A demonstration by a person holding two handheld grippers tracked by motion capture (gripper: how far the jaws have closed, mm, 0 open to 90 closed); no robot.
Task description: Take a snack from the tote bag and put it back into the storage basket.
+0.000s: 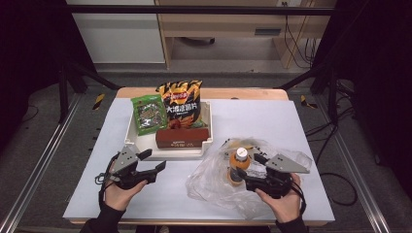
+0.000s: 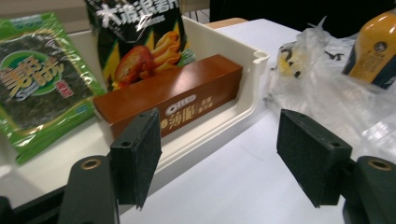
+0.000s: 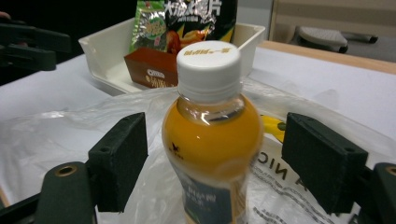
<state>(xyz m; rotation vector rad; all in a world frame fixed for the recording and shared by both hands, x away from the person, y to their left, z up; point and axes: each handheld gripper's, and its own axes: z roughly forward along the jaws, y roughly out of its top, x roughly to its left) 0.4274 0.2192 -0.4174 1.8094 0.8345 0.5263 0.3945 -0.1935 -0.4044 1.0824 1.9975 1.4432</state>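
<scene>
Between foam-padded right gripper (image 3: 212, 163) jaws stands a round orange bottle (image 3: 212, 135).

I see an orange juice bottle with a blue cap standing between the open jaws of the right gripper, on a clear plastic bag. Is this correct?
Almost. The cap is white, not blue, as the right gripper view shows. The rest holds: the orange juice bottle stands between the open jaws of the right gripper, which do not touch it, on the clear plastic bag.
</scene>
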